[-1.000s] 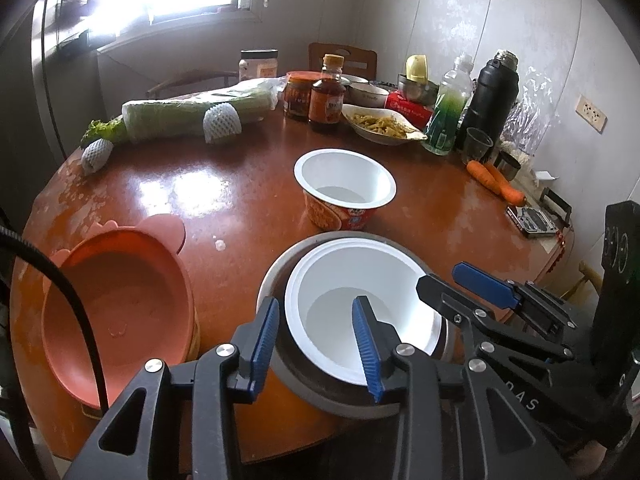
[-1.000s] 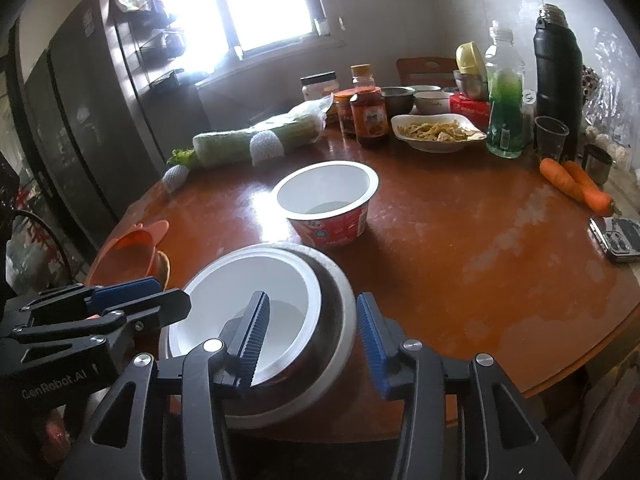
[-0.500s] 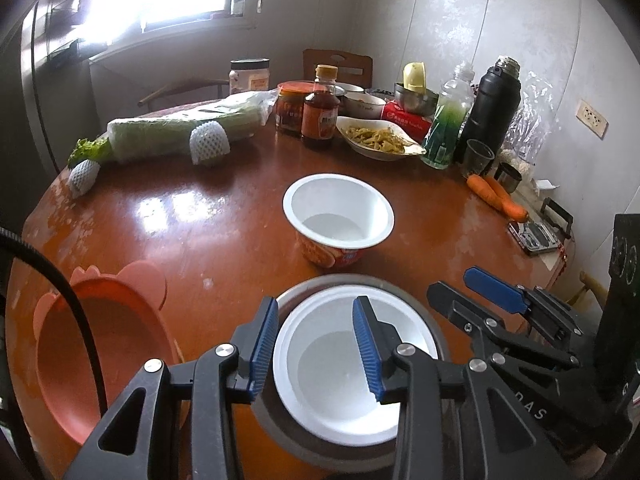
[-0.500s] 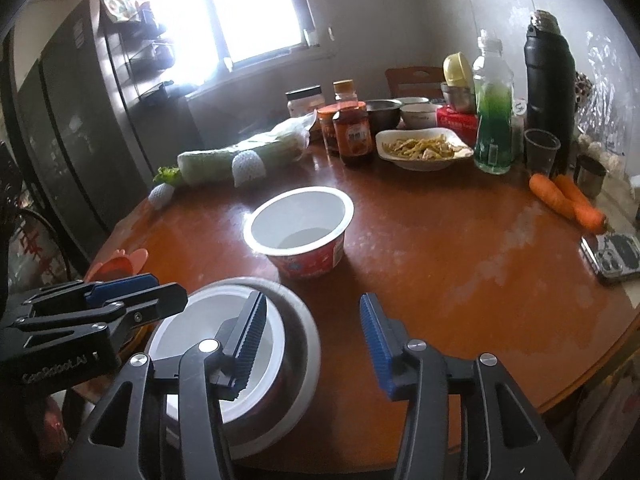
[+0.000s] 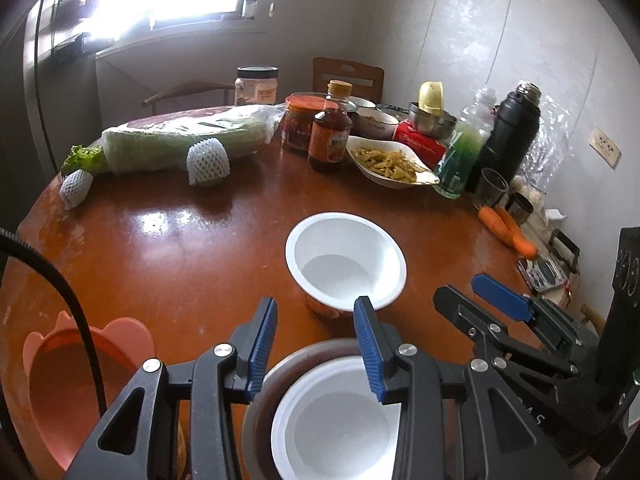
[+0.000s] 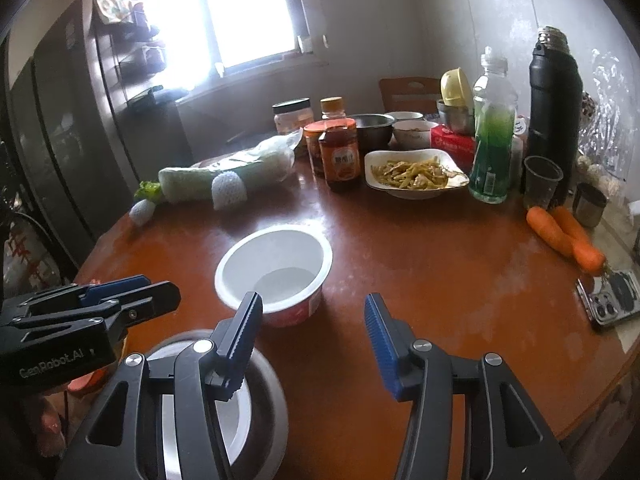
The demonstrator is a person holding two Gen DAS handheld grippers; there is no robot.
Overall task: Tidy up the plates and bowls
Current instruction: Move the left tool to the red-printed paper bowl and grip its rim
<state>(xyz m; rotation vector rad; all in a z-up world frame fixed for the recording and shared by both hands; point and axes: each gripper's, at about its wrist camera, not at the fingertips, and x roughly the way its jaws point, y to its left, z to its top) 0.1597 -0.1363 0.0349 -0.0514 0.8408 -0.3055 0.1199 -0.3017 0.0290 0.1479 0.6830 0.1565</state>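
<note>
White paper bowl (image 5: pixel 338 420) sits nested in a steel bowl (image 5: pixel 256 408) at the near table (image 5: pixel 180 248) edge. A second white cup bowl (image 5: pixel 346 258) stands alone mid-table, just beyond. Both hand-held grippers hover with jaws apart, empty: left (image 5: pixel 316 344) above the nested pair, right (image 6: pixel 312 340) beside it.

Step in hand, as judged: one bowl stacked, the loose one next. That calls for reaching forward, closing on its rim, lifting it into the stack.

Left view alone shows an orange plate (image 5: pixel 60 392) at the left table edge. Right view alone shows a phone (image 6: pixel 612 300) past the carrots (image 6: pixel 564 232).
</note>
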